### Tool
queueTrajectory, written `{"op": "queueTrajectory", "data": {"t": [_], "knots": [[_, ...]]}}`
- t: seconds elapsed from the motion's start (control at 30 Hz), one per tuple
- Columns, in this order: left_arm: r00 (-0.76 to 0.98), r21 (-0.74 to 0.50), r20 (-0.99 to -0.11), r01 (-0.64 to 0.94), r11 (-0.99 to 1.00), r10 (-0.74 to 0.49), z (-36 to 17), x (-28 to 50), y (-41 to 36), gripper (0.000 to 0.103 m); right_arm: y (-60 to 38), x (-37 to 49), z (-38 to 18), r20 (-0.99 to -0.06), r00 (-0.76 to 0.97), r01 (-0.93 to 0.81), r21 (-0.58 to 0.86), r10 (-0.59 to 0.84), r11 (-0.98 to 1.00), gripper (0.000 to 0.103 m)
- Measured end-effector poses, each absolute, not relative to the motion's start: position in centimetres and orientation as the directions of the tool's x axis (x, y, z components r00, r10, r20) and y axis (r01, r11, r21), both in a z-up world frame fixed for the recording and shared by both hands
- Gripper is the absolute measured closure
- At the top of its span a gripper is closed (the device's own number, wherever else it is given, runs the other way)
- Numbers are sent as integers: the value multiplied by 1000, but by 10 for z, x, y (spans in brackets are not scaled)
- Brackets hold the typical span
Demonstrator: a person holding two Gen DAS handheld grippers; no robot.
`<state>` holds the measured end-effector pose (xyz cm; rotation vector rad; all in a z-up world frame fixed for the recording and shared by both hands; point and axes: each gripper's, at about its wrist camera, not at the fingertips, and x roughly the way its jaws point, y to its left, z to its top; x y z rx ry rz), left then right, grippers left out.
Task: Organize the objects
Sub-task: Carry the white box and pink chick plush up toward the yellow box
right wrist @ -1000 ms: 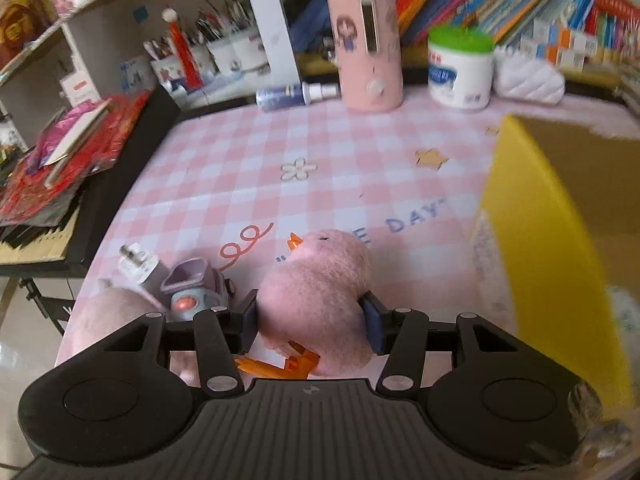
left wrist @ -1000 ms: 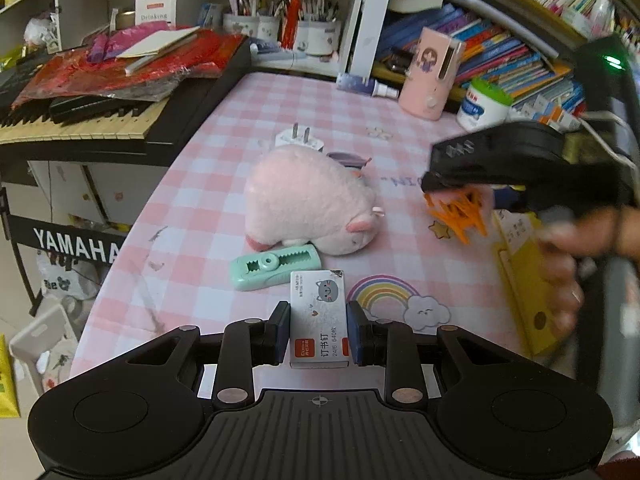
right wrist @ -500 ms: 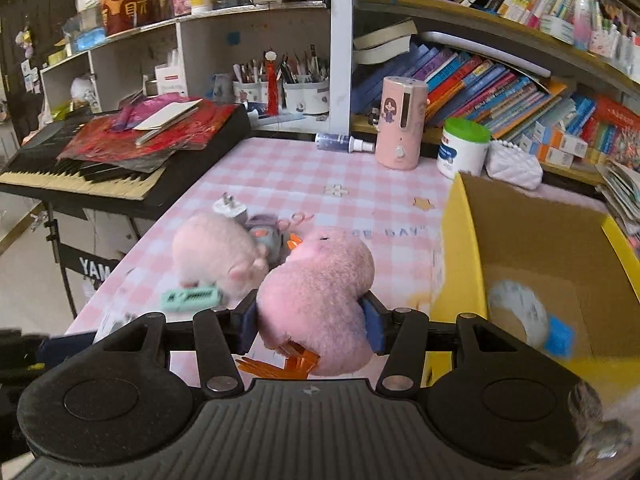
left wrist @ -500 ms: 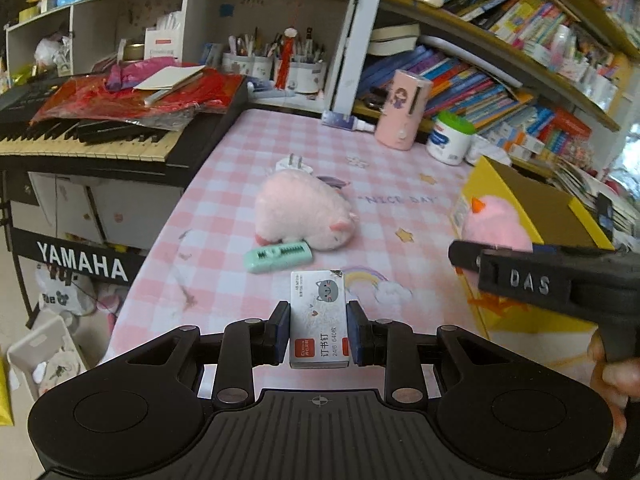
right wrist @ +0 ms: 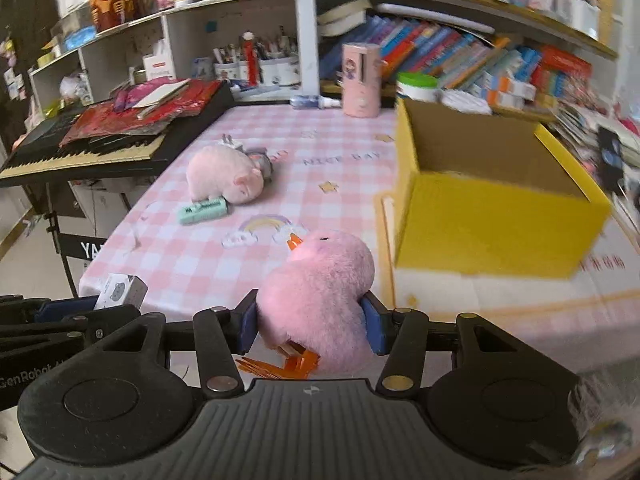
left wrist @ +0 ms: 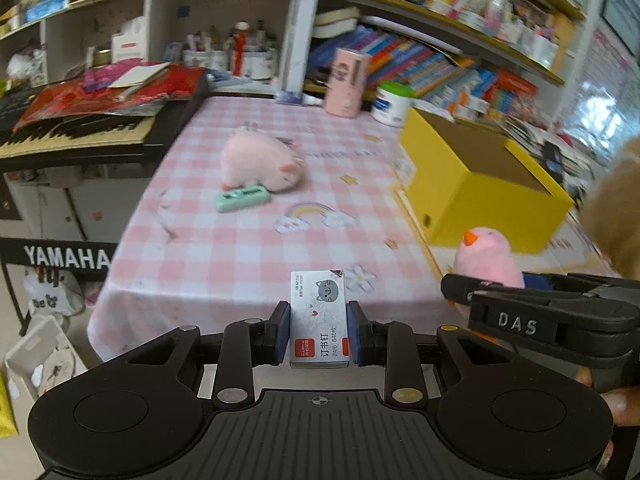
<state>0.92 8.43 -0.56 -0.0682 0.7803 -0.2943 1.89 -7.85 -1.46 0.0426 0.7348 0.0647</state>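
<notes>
My left gripper (left wrist: 319, 330) is shut on a small white staple box (left wrist: 319, 316) and holds it off the near edge of the pink checked table (left wrist: 240, 248). My right gripper (right wrist: 311, 326) is shut on a pink plush chick (right wrist: 320, 300) with orange beak and feet, held beside the left gripper, near the table's front. The chick also shows in the left wrist view (left wrist: 486, 258), and the staple box in the right wrist view (right wrist: 120, 290). An open yellow cardboard box (right wrist: 492, 216) stands at the table's right. A pink plush pig (left wrist: 260, 164) and a mint green stapler (left wrist: 241, 198) lie mid-table.
A Yamaha keyboard (left wrist: 80, 132) piled with red bags borders the table's left side. A pink cylinder (left wrist: 346, 82) and a white jar with green lid (left wrist: 392, 104) stand at the back. Bookshelves rise behind. A grey charger (right wrist: 260, 162) lies behind the pig.
Both grippers have pulled back from the table toward its near edge, each keeping its object. The yellow box and the pig now look farther away.
</notes>
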Motion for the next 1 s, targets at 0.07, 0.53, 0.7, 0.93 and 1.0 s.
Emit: {"op": "queueTrajectory", "data": {"t": [0.07, 0.53, 0.7, 0.93, 1.0], "knots": [[656, -173, -687, 270, 947, -312, -7, 2, 78, 75, -84, 4, -19, -681, 730, -10, 71, 56, 997, 54], [558, -168, -685, 505, 846, -469, -7, -23, 14, 75, -135, -67, -21, -701, 705, 226, 75, -110, 971, 54], [528, -166, -688, 553, 816, -498, -9, -27, -5, 75, -155, -81, -23, -708, 689, 296, 80, -155, 952, 54], [500, -163, -689, 599, 784, -525, -8, -25, -30, 75, -176, -89, -25, -713, 675, 344, 78, -189, 936, 54], [500, -161, -687, 604, 781, -528, -7, -22, -35, 75, -182, -89, -25, -714, 672, 356, 80, -196, 931, 54]]}}
